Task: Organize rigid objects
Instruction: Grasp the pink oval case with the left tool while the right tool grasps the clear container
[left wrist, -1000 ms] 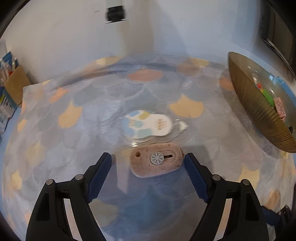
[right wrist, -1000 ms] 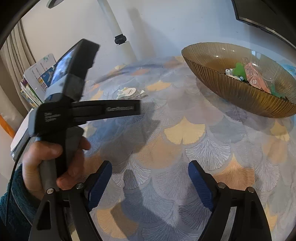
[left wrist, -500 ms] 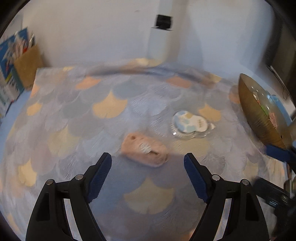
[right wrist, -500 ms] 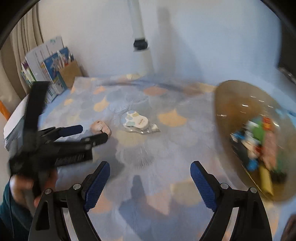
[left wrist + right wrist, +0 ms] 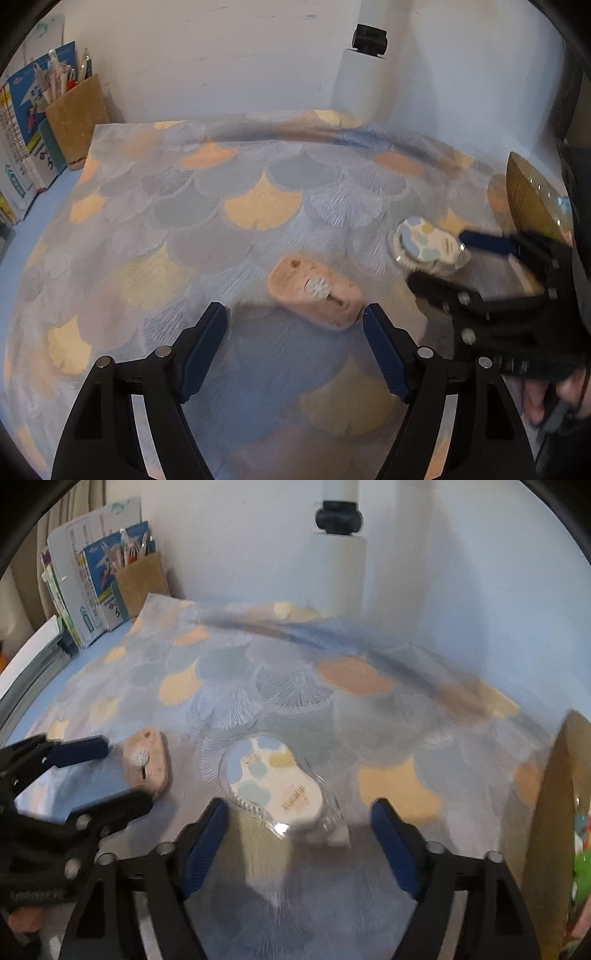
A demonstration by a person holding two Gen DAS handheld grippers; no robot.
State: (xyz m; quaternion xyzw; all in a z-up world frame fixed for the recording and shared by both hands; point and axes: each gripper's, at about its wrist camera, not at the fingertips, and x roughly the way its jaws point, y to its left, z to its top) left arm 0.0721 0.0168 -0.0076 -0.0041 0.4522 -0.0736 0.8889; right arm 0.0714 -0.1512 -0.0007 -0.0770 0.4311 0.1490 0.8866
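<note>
- One pink speckled sharpener (image 5: 314, 291) is seen on the ginkgo-patterned tablecloth (image 5: 258, 206), just ahead of the left gripper (image 5: 295, 328), whose jaws are closing with nothing pressed.
- One packaged correction tape (image 5: 273, 782) lies before the right gripper (image 5: 299, 819), whose jaws are closing around empty air.
- One amber ribbed bowl (image 5: 528, 195) is seen at the right.
</note>
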